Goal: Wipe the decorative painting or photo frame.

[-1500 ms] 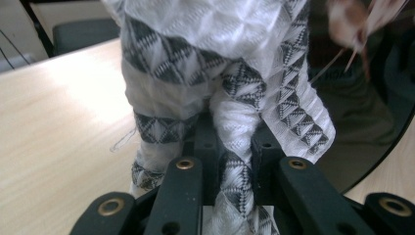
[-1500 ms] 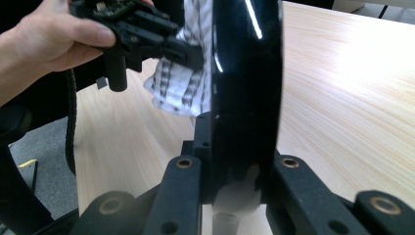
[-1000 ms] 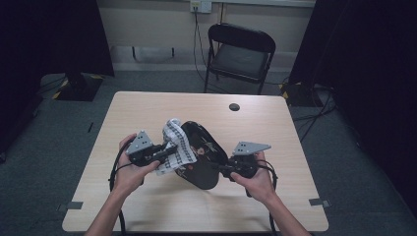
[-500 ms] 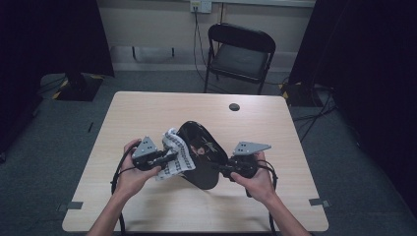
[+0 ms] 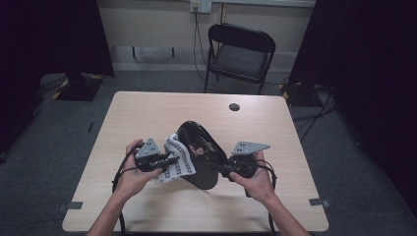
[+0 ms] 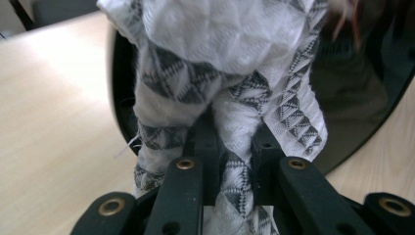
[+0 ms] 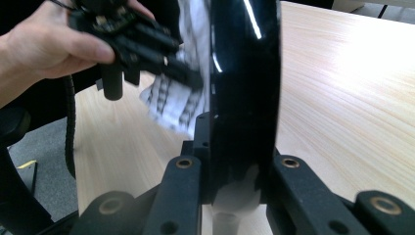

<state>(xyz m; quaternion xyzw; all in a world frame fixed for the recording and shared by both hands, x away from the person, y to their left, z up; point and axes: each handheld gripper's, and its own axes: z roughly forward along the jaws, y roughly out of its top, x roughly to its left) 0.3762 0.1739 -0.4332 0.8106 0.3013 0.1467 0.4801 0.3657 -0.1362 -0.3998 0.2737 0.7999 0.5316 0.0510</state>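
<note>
A glossy black plate [image 5: 202, 147] is held on edge above the table, tilted, with my right gripper [image 5: 224, 171] shut on its lower rim. In the right gripper view the plate [image 7: 244, 73] stands between the jaws, rim toward the camera. My left gripper [image 5: 172, 159] is shut on a bunched white cloth [image 5: 178, 162] with a grey triangle pattern and presses it against the plate's left face. In the left gripper view the cloth [image 6: 230, 58] bulges out past the jaws and covers much of the plate [image 6: 362, 107]. The right gripper view shows the cloth [image 7: 178, 98] behind the plate's edge.
The light wooden table [image 5: 147, 118] has bare room all round the hands. A small black round object [image 5: 234, 106] lies near its far edge. A black folding chair [image 5: 241, 51] stands behind the table, with cables on the floor at the right.
The left gripper and its cloth have slid a little down the plate's face, toward the person. The right hand has held the plate still.
</note>
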